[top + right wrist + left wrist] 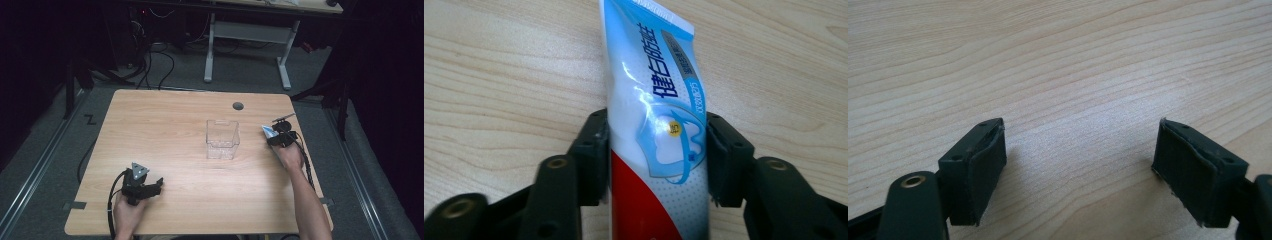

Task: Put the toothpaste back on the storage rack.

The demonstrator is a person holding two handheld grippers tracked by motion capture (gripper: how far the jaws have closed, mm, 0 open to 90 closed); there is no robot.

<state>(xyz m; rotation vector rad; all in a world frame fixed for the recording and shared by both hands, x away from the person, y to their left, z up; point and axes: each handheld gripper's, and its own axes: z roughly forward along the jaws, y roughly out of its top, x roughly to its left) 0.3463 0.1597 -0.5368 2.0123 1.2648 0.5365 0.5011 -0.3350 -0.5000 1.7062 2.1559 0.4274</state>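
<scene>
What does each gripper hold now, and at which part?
The right gripper grips a blue, white and red toothpaste tube across its middle. The left gripper holds nothing.

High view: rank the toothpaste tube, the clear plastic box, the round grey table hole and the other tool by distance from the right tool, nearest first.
1. White, blue and red toothpaste tube: between the right tool's pads at the table's right edge.
2. Clear plastic box: table centre, to its left.
3. Round grey table hole: far edge; close to the box's rank.
4. Left tool: near-left.

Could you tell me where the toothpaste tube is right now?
The toothpaste tube sits between the right gripper jaws near the table's right edge, right of the clear plastic container.
</scene>
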